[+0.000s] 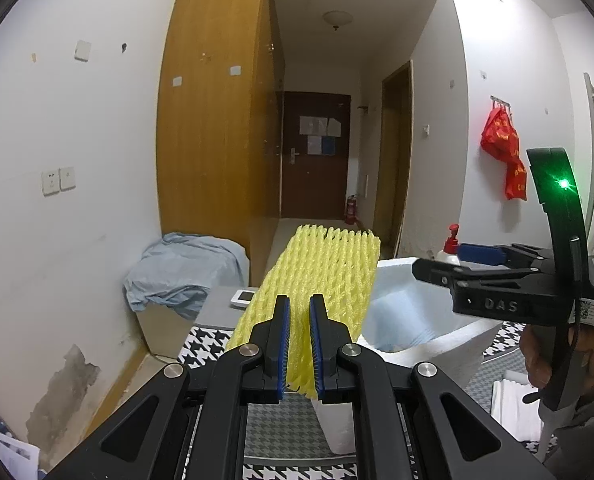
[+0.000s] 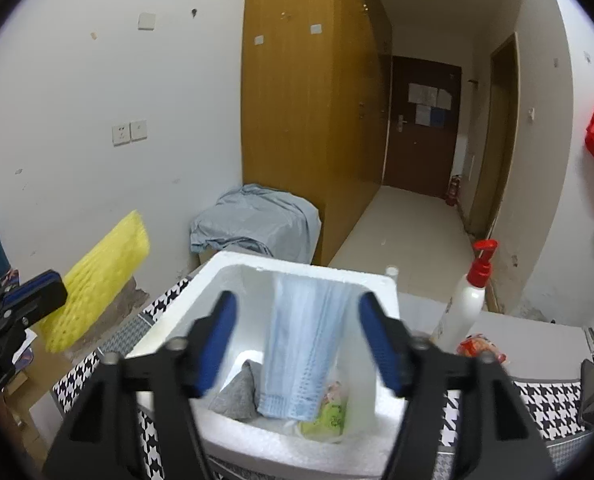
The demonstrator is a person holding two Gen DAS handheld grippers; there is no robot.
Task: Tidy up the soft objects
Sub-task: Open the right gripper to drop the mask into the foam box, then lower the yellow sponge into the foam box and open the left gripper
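Note:
My left gripper (image 1: pixel 300 344) is shut on a yellow foam net sleeve (image 1: pixel 321 276) and holds it up in the air, left of the white foam box (image 1: pixel 401 280). The sleeve also shows in the right wrist view (image 2: pixel 97 280). My right gripper (image 2: pixel 301 344) is open above the box (image 2: pixel 377 280). A light blue cloth (image 2: pixel 301 344) hangs over the box's far wall and down inside, between the open fingers. In the box lie a grey pouch (image 2: pixel 235 392) and a green and white bag (image 2: pixel 329 412).
A white pump bottle with a red top (image 2: pixel 467 300) and a red packet (image 2: pixel 479 350) stand right of the box. The table has a houndstooth cloth (image 2: pixel 549 404). A blue sheet covers a low box (image 2: pixel 257 224) by the wardrobe. A phone (image 1: pixel 244 298) lies at the table's far edge.

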